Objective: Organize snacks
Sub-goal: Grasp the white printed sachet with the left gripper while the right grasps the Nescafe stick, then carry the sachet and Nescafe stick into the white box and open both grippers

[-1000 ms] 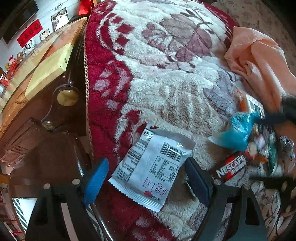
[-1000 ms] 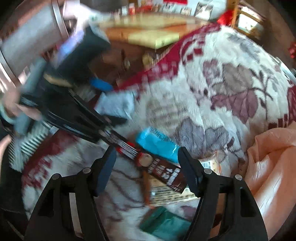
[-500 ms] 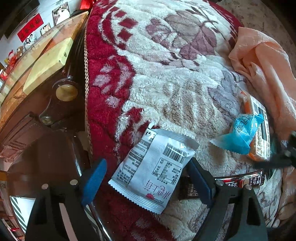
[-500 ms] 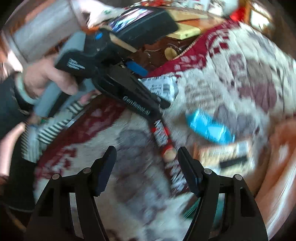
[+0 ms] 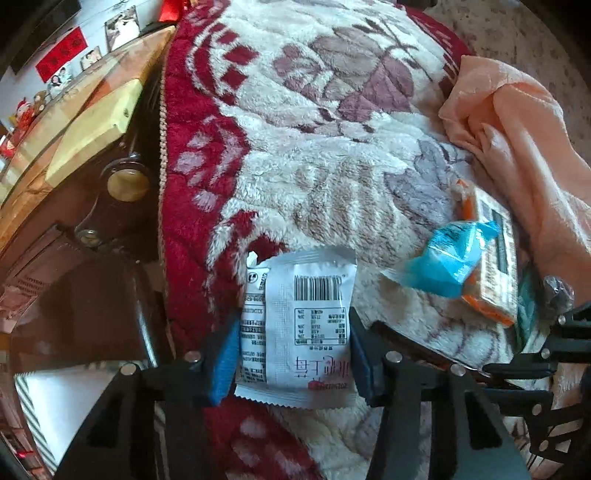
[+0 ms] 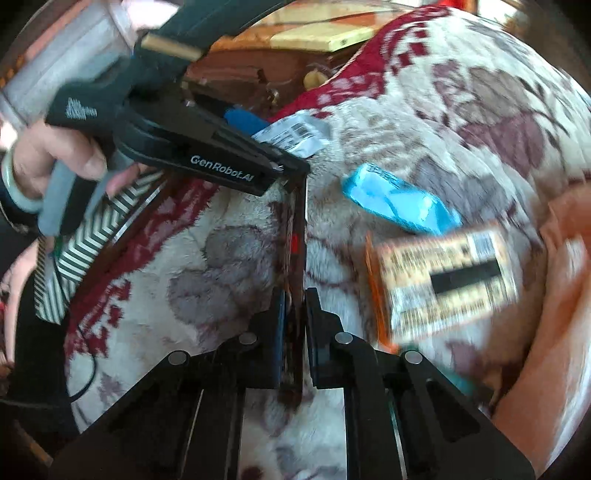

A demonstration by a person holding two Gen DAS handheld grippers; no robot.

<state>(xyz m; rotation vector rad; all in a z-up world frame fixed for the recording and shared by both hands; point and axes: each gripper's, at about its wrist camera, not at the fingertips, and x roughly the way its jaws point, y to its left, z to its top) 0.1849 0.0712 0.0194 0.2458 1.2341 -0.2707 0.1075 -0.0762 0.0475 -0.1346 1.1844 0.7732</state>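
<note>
Left gripper jaws closing on white sachet, pads touching its 2 sides. Right gripper pinches a dark stick pack, label unreadable; orange packet at 3 o'clock blurred.

A thick plush blanket, cream with a dark red border and mauve leaf and flower patterns, is spread over most of what is seen, and a crumpled peach-coloured cloth is laid on its right side. Along the blanket's left edge, dark polished wooden furniture with a round brass-coloured knob is seen, and beyond it a glossy light wooden tabletop. On the pale wall behind, a red paper banner and several photographs are hung. The scene is lit by bright daylight.
</note>
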